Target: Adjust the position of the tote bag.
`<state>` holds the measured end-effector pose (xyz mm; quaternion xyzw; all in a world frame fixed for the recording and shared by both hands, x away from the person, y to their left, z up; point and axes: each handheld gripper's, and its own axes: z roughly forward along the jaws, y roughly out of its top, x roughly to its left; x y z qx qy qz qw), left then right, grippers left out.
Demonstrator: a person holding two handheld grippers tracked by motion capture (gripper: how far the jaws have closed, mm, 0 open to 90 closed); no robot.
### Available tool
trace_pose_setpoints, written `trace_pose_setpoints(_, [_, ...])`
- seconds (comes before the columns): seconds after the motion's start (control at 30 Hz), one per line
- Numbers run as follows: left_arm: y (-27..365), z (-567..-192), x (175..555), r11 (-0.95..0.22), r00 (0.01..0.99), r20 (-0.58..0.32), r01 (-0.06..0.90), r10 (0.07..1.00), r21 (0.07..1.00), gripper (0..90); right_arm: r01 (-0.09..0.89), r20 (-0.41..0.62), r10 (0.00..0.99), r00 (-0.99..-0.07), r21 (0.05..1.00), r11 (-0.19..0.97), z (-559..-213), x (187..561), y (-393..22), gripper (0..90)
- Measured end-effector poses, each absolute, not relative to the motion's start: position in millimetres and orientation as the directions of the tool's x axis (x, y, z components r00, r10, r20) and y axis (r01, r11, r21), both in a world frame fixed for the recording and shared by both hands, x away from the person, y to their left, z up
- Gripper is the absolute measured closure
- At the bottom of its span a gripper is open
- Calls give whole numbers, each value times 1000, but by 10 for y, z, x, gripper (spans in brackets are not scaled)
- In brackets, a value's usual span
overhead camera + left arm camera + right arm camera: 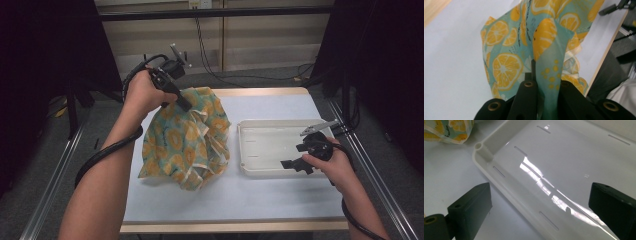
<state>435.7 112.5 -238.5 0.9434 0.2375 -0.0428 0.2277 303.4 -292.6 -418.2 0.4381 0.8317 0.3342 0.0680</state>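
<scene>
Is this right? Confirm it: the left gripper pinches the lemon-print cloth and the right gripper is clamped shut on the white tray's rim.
Not quite. The right gripper is open over the white tray, gripping nothing, as the right gripper view shows. The left gripper does pinch the lemon-print cloth.

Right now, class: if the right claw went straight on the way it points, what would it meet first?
Probably the white tray: the open right claw straddles its near rim, aimed at the bare floor inside. Depth is hard to judge.
</scene>
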Motion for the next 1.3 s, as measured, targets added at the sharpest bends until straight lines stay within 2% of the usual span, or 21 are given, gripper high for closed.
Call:
trace_pose_setpoints(0.33, [1045,-2397,4363,-831,926,-183,377,330,409,900,687,182,773,-608,610,396,-4193,3035,-2917,41])
trace_pose_setpoints(0.4, [1030,-2385,4386,-860,943,-166,331,288,389,900,682,177,772,-611,612,400,-4193,3036,-2913,41])
trace_pose_setpoints(0.53, [974,-2376,4348,-855,949,-163,315,271,411,900,689,182,773,-608,604,401,-4200,3035,-2910,39])
trace_pose_setpoints(0.67, [964,-2340,4377,-870,969,-145,245,201,428,900,687,180,770,-611,603,404,-4228,3050,-2913,39])
trace_pose_setpoints(0.77, [953,-2365,4402,-856,956,-179,287,231,429,900,691,173,775,-608,596,409,-4230,3047,-2908,39])
trace_pose_setpoints(0.83, [937,-2367,4392,-859,958,-144,287,250,423,898,688,175,773,-610,600,408,-4228,3046,-2907,39])
trace_pose_setpoints(0.87, [926,-2380,4383,-848,948,-155,318,278,424,883,688,179,773,-609,603,403,-4223,3045,-2906,39])
trace_pose_setpoints(0.93, [940,-2423,4385,-861,948,-150,319,282,397,826,690,179,775,-606,602,401,-4212,3039,-2903,39])
trace_pose_setpoints(0.97, [949,-2452,4381,-856,942,-154,334,297,394,769,687,174,773,-610,602,407,-4207,3036,-2906,39])
trace_pose_setpoints(1.0, [966,-2470,4398,-875,950,-151,311,274,370,780,684,174,771,-613,606,407,-4207,3035,-2907,39])
trace_pose_setpoints(1.1, [999,-2516,4403,-882,956,-160,288,244,373,883,684,173,772,-612,607,406,-4207,3034,-2902,39])
trace_pose_setpoints(1.13, [1004,-2538,4383,-856,946,-176,321,272,405,894,684,174,772,-612,607,406,-4208,3034,-2900,39])
trace_pose_setpoints(1.2, [1015,-2536,4389,-874,963,-169,260,208,411,900,686,169,774,-610,601,409,-4209,3033,-2897,39])
trace_pose_setpoints(1.3, [1025,-2535,4394,-879,969,-190,225,157,421,900,685,164,773,-613,599,415,-4220,3040,-2893,40])
